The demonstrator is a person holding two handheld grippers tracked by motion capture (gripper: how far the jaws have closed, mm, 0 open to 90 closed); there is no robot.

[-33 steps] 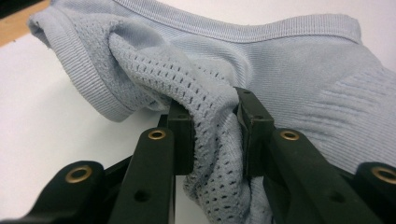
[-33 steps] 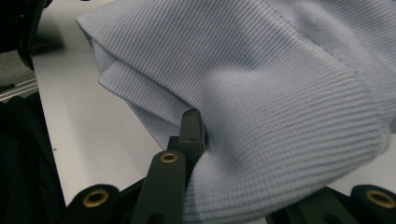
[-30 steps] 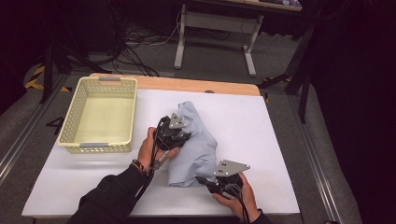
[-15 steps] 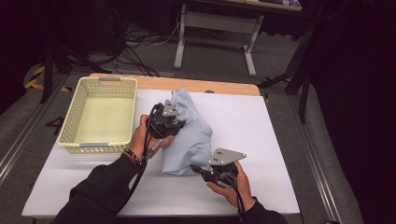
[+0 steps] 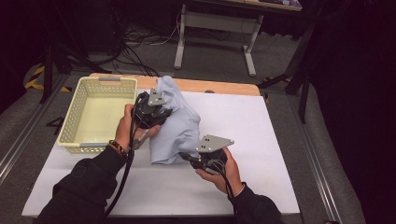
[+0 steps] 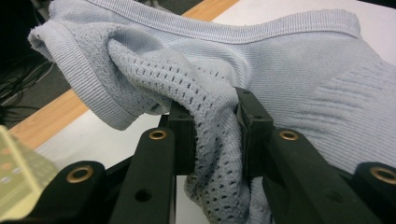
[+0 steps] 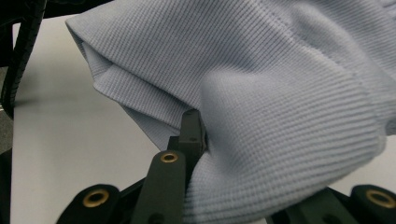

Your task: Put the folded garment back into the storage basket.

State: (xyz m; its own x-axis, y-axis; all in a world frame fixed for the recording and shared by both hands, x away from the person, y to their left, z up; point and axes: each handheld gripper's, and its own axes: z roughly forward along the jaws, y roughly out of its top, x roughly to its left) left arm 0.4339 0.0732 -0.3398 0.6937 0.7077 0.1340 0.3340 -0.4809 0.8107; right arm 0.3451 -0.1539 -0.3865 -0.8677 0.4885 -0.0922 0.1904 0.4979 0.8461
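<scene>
A light blue knit garment [image 5: 175, 123] hangs folded above the white table, stretched between both grippers. My left gripper [image 5: 156, 114] is shut on its upper end, near the basket; in the left gripper view the mesh fabric [image 6: 212, 135] is bunched between the two black jaws. My right gripper [image 5: 187, 156] is shut on the lower end, toward the table's front. In the right gripper view the ribbed cloth [image 7: 261, 102] drapes over the jaws and hides the right one.
A pale yellow plastic basket [image 5: 74, 119], empty, stands at the left of the white table top [image 5: 243, 126]. A wooden strip [image 5: 215, 86] runs along the far edge. Cables and a metal stand lie on the floor beyond.
Both grippers have risen and moved toward the far left with the garment. It now hangs closer to the basket, and less of it rests on the table.
</scene>
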